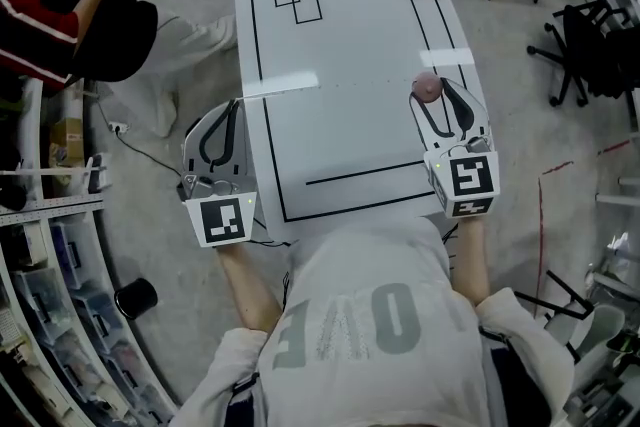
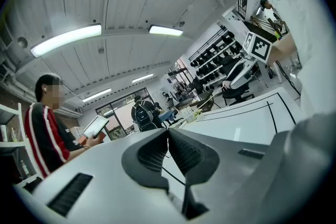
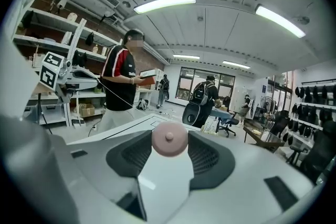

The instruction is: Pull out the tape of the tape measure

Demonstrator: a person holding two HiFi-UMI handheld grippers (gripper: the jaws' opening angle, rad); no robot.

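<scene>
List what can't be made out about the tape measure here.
- Tape measure print: right gripper view, too small; the right gripper pads cover its sides.
- Tape end: left gripper view, too thin to find between the shut jaws of the left gripper.
- Tape's graduations: every view, too thin.

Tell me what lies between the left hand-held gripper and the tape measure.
A thin taut tape from the tape measure, over the table; right gripper view shows it.

The tape measure [image 3: 169, 139] was pink, the table [image 1: 340, 45] white with black outlines, a bystander's top [image 1: 40, 15] red and black.
</scene>
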